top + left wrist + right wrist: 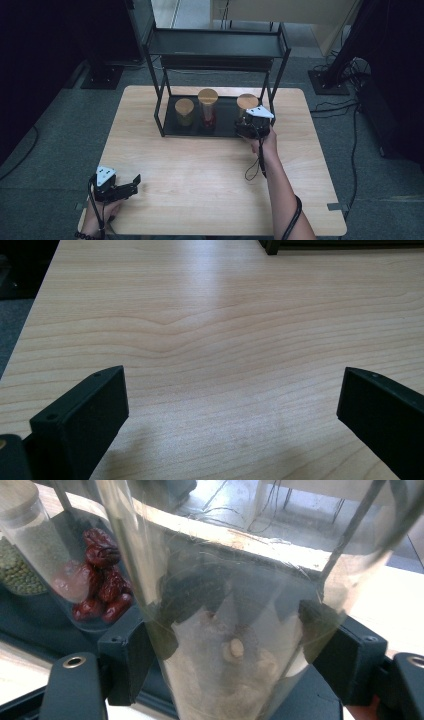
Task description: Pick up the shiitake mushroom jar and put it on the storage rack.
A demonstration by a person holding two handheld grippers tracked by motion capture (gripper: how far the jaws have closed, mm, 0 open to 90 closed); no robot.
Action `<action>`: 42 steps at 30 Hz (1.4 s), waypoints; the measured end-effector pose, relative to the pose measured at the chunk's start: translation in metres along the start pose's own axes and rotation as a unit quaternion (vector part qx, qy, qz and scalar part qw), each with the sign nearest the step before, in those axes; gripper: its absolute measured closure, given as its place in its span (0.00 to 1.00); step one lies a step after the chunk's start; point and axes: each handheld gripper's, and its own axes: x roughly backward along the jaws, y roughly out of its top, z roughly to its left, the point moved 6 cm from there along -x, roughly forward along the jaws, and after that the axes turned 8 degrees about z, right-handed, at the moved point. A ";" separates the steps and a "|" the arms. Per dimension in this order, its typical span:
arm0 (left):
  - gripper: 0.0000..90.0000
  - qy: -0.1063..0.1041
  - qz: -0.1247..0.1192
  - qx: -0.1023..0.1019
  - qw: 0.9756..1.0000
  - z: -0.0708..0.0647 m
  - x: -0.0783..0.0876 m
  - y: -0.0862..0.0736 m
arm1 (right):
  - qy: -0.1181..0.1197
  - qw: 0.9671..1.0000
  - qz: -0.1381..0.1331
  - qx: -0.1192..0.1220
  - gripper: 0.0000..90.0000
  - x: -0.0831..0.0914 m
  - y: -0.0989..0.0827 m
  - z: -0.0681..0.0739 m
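Note:
Three glass jars with wooden lids stand on the bottom shelf of a black rack (159, 105). The left jar (184, 111) holds green beans (17, 572) and the middle jar (207, 107) holds red dates (102, 580). My right gripper (243, 125) is shut on the right jar (247, 101). Its jaws press both sides of the glass (225, 605) low down, over pale pieces inside, and the jar looks tilted in the right gripper view. My left gripper (134, 183) rests near the table's front left corner, open (232, 390), with bare wood between its jaws.
The wooden table (200, 170) spreads wide between the rack and the front edge. The rack's upper shelf (215, 44) overhangs the jars. A rack foot (272, 246) sits far ahead of the left gripper. Cables and stand bases (327, 82) lie on the floor around.

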 end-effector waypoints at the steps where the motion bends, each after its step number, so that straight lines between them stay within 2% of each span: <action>1: 0.00 0.000 0.000 0.000 1.000 0.000 0.000 0.000 | 0.000 1.000 0.000 0.000 0.27 -0.001 0.001 0.000; 10: 0.00 -0.001 0.000 -0.001 1.000 0.000 0.000 0.000 | -0.005 1.000 0.002 0.008 0.27 -0.009 0.010 0.003; 23: 0.00 -0.002 0.000 -0.001 1.000 0.000 0.000 0.000 | -0.011 1.000 0.011 -0.001 0.27 -0.029 0.014 0.001; 29: 0.00 -0.002 0.001 -0.003 1.000 0.000 0.000 0.000 | -0.011 1.000 0.013 -0.013 0.27 -0.039 0.011 0.000; 42: 0.00 -0.002 -0.002 -0.002 1.000 0.000 0.000 0.000 | -0.010 0.999 -0.001 -0.037 0.27 -0.050 0.012 -0.002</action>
